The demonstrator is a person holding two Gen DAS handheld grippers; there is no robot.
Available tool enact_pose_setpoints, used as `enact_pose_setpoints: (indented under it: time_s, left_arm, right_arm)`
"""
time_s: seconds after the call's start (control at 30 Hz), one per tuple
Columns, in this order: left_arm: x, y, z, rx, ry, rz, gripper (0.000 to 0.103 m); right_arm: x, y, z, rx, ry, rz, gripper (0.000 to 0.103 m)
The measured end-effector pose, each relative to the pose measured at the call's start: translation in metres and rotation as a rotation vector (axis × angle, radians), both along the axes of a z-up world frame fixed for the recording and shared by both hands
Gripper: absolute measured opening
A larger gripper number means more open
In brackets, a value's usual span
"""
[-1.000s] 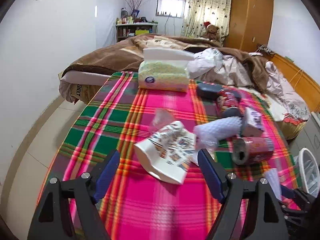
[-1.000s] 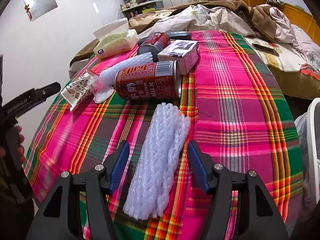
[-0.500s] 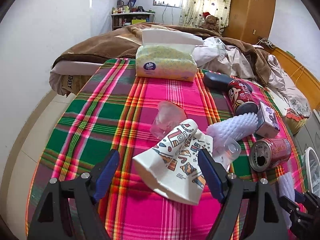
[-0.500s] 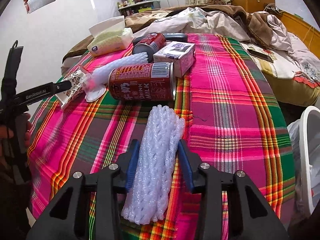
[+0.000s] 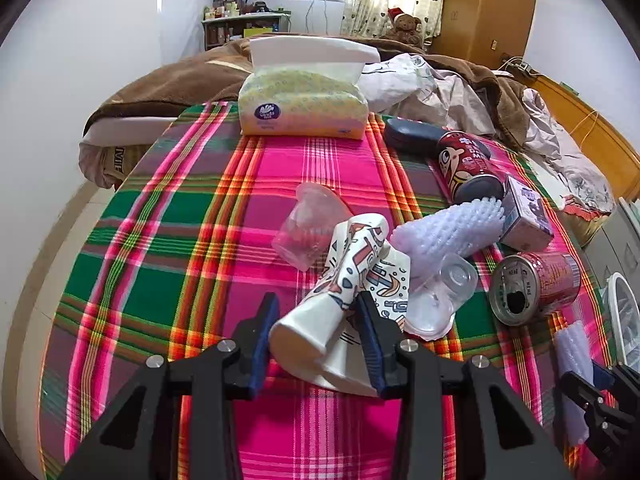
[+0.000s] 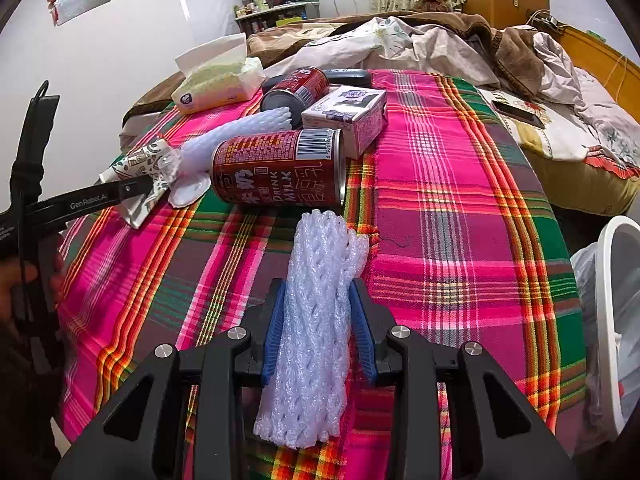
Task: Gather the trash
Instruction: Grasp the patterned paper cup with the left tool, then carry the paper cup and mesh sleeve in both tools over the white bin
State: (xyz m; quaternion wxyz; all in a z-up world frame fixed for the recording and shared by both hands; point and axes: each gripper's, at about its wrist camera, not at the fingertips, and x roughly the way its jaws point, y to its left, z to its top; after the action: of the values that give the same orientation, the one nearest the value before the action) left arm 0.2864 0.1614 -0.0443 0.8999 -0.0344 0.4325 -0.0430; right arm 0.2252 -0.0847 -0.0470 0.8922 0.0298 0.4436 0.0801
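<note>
On the plaid tablecloth (image 5: pixel 160 240) lies a patterned white paper cup (image 5: pixel 352 264) on its side. My left gripper (image 5: pixel 318 304) is closing on it, its blue pads squeezing the cup's wall inward. In the right wrist view a white foam fruit net (image 6: pixel 320 248) lies lengthwise. My right gripper (image 6: pixel 317 288) is closing too, and its pads press both sides of the net. The left gripper's finger (image 6: pixel 132 190) shows there at the paper cup (image 6: pixel 140 160).
Other litter lies nearby: two red milk cans (image 5: pixel 536 292) (image 5: pixel 464 164), two clear plastic cups (image 5: pixel 312 220) (image 5: pixel 440 296), another foam net (image 5: pixel 448 232), a small carton (image 5: pixel 524 216) and a tissue pack (image 5: pixel 300 104). A white lined bin (image 6: pixel 616 300) stands off the right edge.
Both grippers have narrowed from wide open. The left moved down and forward around the paper cup and now squeezes it. The right pinched in on the foam net without moving.
</note>
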Motion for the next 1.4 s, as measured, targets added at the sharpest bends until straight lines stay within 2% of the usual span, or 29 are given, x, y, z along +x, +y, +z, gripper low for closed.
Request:
enact_pose_setpoints:
  time_s: [0.13,0.2,0.23,0.33,0.87,1.4]
  left_arm:
    - [0.001,0.0,0.0,-0.02,0.005,0.012,0.041]
    - [-0.002,-0.001,0.001,-0.022,-0.001,0.019,0.033]
    - [-0.002,-0.003,0.002,-0.029,-0.003,0.017,0.025]
    - [-0.01,-0.006,0.006,-0.032,-0.012,0.023,0.022]
    - [-0.062,-0.031,0.031,-0.022,-0.087,0.032,0.022]
    - [-0.112,-0.095,0.063,-0.028,-0.156,-0.084,0.022]
  right_arm:
    - [0.0,0.001,0.0,-0.001,-0.002,0.002,0.034]
    - [0.0,-0.001,0.0,0.005,-0.002,0.002,0.033]
    - [-0.001,-0.001,0.001,0.008,-0.004,0.002,0.032]
    - [-0.002,-0.002,0.001,0.016,-0.008,0.003,0.03]
    - [-0.015,-0.013,0.016,0.041,-0.064,-0.016,0.028]
    - [-0.034,-0.047,0.037,0.058,-0.138,-0.074,0.028]
